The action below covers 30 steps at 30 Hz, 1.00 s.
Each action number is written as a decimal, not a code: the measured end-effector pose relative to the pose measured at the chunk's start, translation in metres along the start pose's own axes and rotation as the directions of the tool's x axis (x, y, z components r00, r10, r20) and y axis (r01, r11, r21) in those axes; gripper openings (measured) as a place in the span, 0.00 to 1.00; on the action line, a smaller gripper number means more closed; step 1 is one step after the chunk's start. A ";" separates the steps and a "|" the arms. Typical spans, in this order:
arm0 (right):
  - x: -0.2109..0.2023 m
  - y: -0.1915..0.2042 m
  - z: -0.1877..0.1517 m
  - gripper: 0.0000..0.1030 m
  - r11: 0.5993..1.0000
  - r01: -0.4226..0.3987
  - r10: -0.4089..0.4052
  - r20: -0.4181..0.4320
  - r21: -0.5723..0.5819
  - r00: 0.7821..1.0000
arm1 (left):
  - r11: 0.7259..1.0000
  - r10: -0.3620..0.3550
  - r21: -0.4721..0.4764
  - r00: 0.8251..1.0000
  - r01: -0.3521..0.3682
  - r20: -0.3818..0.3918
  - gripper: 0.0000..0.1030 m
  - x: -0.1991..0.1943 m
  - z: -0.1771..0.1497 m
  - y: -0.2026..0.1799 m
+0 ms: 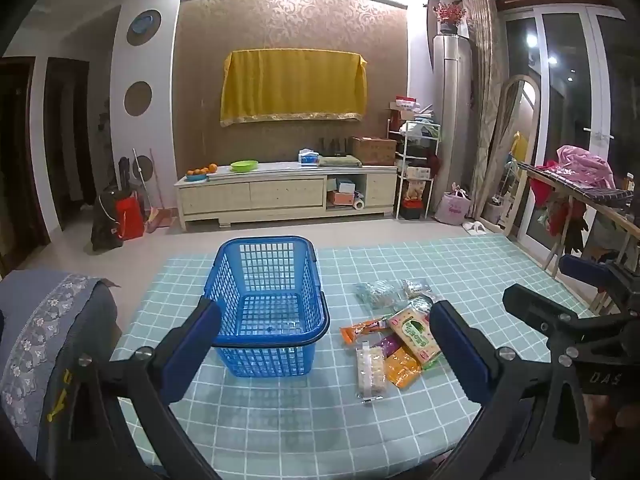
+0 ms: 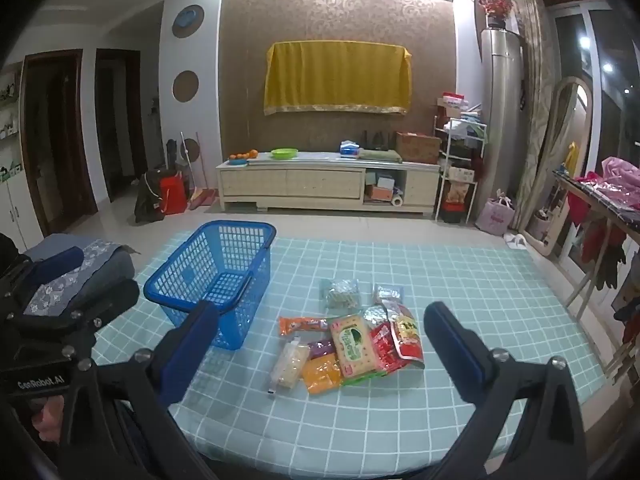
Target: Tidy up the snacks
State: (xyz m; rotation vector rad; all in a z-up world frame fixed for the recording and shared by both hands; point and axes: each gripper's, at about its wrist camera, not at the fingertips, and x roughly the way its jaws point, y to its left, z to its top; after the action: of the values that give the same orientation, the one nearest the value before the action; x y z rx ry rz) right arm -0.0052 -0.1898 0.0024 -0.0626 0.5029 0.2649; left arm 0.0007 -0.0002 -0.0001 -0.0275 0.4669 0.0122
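An empty blue plastic basket [image 1: 266, 304] stands on the teal checked tablecloth [image 1: 280, 420]; it also shows in the right wrist view [image 2: 216, 280]. Right of it lies a pile of snack packets [image 2: 352, 340]: a green cracker pack [image 2: 353, 344], red packs [image 2: 400, 338], an orange pack [image 2: 322, 374], a white pack [image 2: 290, 364], a clear bag [image 2: 342, 292]. The pile shows in the left wrist view too [image 1: 394, 340]. My left gripper [image 1: 324, 344] is open above the table, in front of the basket. My right gripper [image 2: 320, 344] is open and empty, hovering before the pile.
A grey-blue cushioned seat [image 1: 44, 344] sits at the table's left edge. A wooden rack with clothes [image 2: 600, 208] stands to the right. A TV cabinet [image 2: 328, 184] lines the far wall. The right gripper's body shows in the left wrist view [image 1: 580, 320].
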 end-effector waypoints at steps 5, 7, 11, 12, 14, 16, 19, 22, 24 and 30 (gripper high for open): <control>-0.004 0.004 0.001 1.00 1.000 -0.005 0.005 0.009 -0.012 1.000 | 1.000 0.005 0.001 1.000 -0.005 0.001 1.00 0.001 -0.002 -0.005; -0.001 0.003 0.000 1.00 1.000 -0.012 0.012 -0.004 -0.005 1.000 | 1.000 0.005 -0.002 1.000 -0.005 0.003 1.00 0.001 -0.001 -0.007; -0.001 0.001 -0.003 1.00 1.000 -0.012 0.012 -0.003 -0.001 1.000 | 1.000 -0.011 -0.009 1.000 0.011 -0.002 1.00 0.001 -0.002 -0.001; 0.000 0.000 -0.003 1.00 1.000 -0.013 0.013 -0.004 0.000 1.000 | 1.000 -0.018 -0.014 1.000 0.018 -0.005 1.00 0.001 -0.001 0.001; -0.001 0.001 -0.003 1.00 1.000 -0.015 0.015 -0.005 -0.002 1.000 | 1.000 -0.016 -0.013 1.000 0.016 -0.005 1.00 0.001 -0.001 0.002; -0.002 0.001 -0.004 1.00 1.000 -0.010 0.010 -0.003 -0.006 1.000 | 1.000 -0.016 -0.014 1.000 0.015 -0.003 1.00 -0.001 0.000 0.002; -0.003 0.003 -0.003 1.00 1.000 -0.007 0.007 -0.002 -0.007 1.000 | 1.000 -0.016 -0.013 1.000 0.016 -0.002 1.00 -0.002 0.001 0.001; -0.004 0.002 -0.002 1.00 1.000 -0.005 0.005 -0.003 -0.006 1.000 | 1.000 -0.015 -0.011 1.000 0.015 -0.002 1.00 -0.003 0.001 0.001; -0.006 0.002 -0.002 1.00 1.000 -0.004 0.004 -0.004 -0.003 1.000 | 1.000 -0.016 -0.011 1.000 0.016 -0.003 1.00 -0.003 0.000 0.002; -0.006 0.002 -0.002 1.00 1.000 -0.005 0.005 -0.010 0.002 1.000 | 1.000 -0.017 -0.013 1.000 0.017 -0.001 1.00 -0.002 -0.002 0.000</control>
State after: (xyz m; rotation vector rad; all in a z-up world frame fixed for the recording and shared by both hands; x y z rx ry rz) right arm -0.0119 -0.1891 0.0032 -0.0608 0.5135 0.2691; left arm -0.0025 -0.0004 -0.0010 -0.0440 0.4675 -0.0013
